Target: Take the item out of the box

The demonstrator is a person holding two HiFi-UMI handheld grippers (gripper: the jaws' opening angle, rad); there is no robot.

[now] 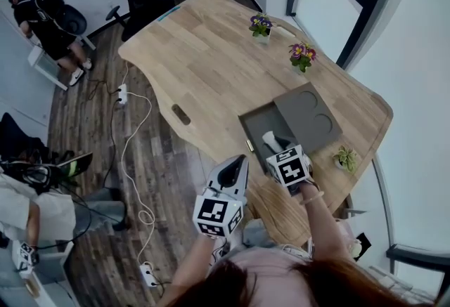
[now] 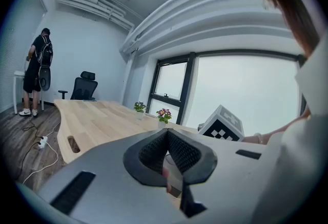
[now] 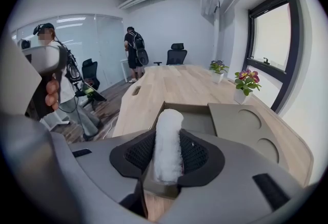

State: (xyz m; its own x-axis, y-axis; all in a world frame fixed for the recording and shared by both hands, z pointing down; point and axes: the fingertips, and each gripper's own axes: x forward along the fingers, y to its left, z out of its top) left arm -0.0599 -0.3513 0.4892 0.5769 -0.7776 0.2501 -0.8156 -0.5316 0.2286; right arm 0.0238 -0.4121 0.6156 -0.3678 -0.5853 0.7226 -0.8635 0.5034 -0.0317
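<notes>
Our right tongs [image 3: 168,155] pinch the white roll [image 3: 169,124] over the open grey box [image 1: 257,121] on the table [image 1: 204,53]; our left tongs [image 2: 167,134] are pressed together, holding nothing.

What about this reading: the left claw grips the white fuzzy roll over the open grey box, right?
Wrong claw: the right claw grips the white fuzzy roll over the open grey box, as the right gripper view shows.
</notes>
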